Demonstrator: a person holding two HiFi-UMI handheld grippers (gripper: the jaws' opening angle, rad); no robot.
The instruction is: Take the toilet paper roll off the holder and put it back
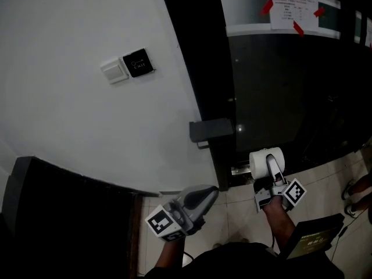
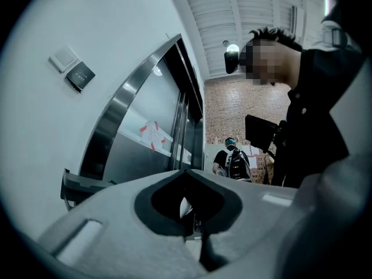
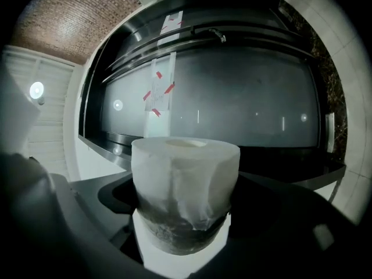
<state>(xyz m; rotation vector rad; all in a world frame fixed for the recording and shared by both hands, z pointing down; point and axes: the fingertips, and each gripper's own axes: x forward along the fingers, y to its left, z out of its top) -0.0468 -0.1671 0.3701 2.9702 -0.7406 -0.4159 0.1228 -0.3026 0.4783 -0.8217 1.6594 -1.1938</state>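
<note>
My right gripper (image 1: 271, 166) is shut on a white toilet paper roll (image 1: 265, 160), held low in front of the dark glass door. In the right gripper view the roll (image 3: 185, 185) stands upright between the jaws of the right gripper (image 3: 185, 237) and fills the middle. The grey holder (image 1: 210, 131) juts out of the door frame, above and left of the roll, with nothing on it. It also shows in the left gripper view as a grey holder (image 2: 75, 186) at the left edge. My left gripper (image 1: 200, 199) hangs lower left of the holder, shut and holding nothing.
A white switch and a black exit button (image 1: 127, 67) sit on the white wall. A paper notice (image 1: 293, 9) is taped to the glass door. A dark cabinet (image 1: 64, 214) stands at lower left. A person's foot (image 1: 357, 190) is at the right, and another person (image 2: 235, 158) stands far off.
</note>
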